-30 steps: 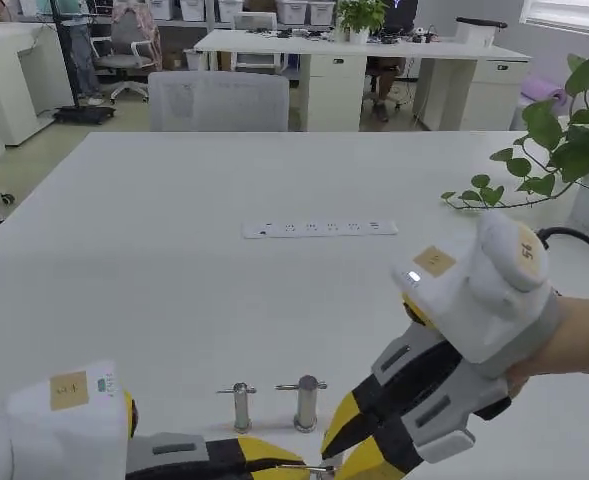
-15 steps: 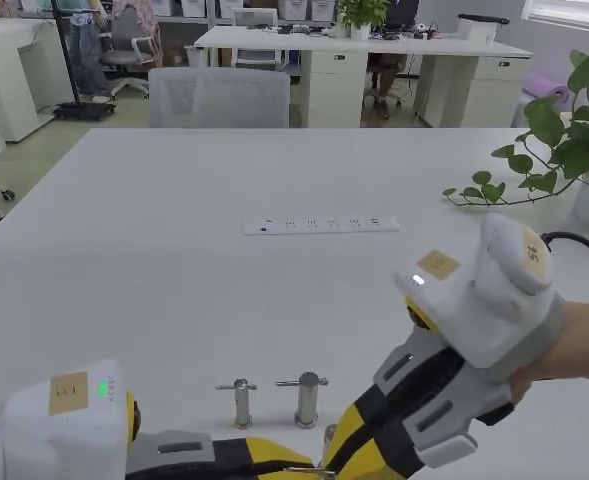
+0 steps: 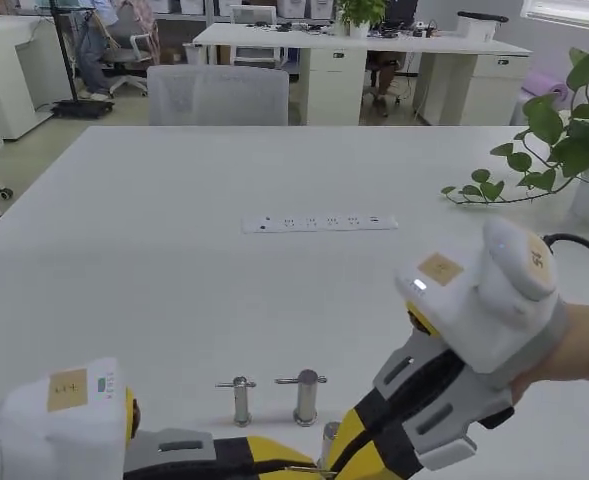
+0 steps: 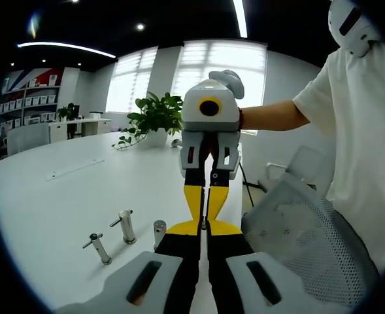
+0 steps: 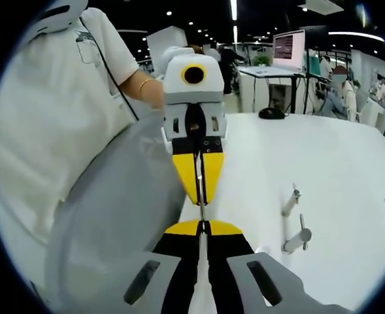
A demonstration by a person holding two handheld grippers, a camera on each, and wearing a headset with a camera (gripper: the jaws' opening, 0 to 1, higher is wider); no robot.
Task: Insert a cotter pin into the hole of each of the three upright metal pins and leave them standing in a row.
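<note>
Three upright metal pins stand near the table's front edge. The left pin (image 3: 240,398) (image 4: 99,248) and the middle pin (image 3: 307,394) (image 4: 125,226) each carry a cotter pin through the head. The third pin (image 3: 329,436) (image 4: 159,233) has a bare top and is partly hidden behind the yellow jaws. My left gripper (image 3: 299,466) (image 4: 205,227) and right gripper (image 3: 336,458) (image 5: 202,226) meet tip to tip just in front of it, both shut. A thin cotter pin (image 5: 201,208) spans between the two sets of tips.
A white power strip (image 3: 320,224) lies across the middle of the table (image 3: 174,260). A potted plant (image 3: 564,130) trails over the right edge. A grey mesh chair (image 4: 303,229) stands beside the person; more desks and chairs are beyond the table.
The right gripper has shifted slightly down and to the right, uncovering the third pin. The left gripper has stayed put, and the tips remain together.
</note>
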